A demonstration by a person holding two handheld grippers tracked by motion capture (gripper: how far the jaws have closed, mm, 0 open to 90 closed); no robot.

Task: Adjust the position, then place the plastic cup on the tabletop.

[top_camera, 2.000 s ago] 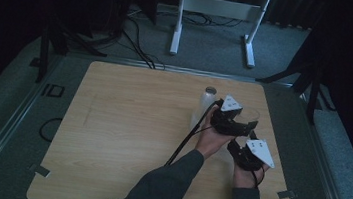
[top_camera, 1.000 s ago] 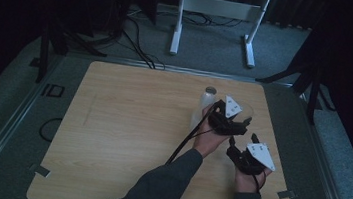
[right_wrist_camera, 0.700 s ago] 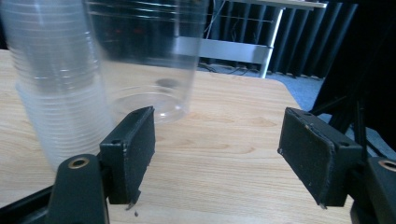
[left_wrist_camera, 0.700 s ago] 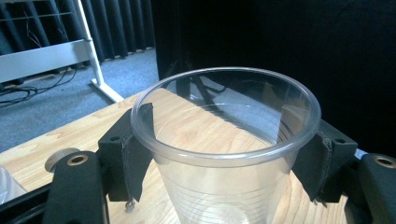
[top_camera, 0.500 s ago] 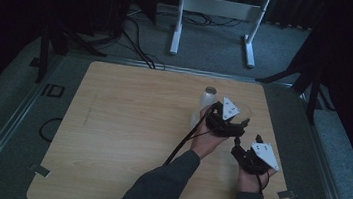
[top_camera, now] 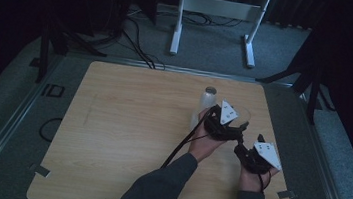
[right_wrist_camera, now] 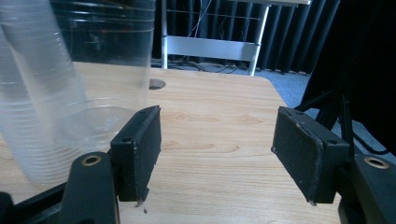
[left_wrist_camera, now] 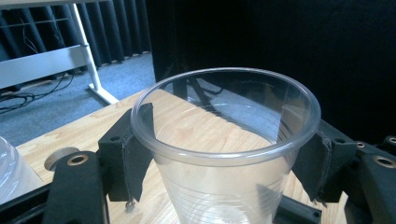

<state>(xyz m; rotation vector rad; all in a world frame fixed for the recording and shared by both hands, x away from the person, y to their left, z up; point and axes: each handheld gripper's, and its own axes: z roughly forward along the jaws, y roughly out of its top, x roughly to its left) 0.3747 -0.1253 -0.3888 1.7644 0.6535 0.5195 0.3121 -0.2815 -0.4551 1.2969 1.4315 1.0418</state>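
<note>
Between black jaws, ribbed clear cup (left_wrist_camera: pixel 224 154)

We seem to be in a recording studio or lab: black curtains (right_wrist_camera: pixel 299 32) close off the back, grey carpet (top_camera: pixel 210 48) covers the floor, cables (top_camera: pixel 135 44) trail across it, and a white stand frame (top_camera: pixel 220 9) sits beyond the far edge of the bare wooden table (top_camera: pixel 124 139).
</note>
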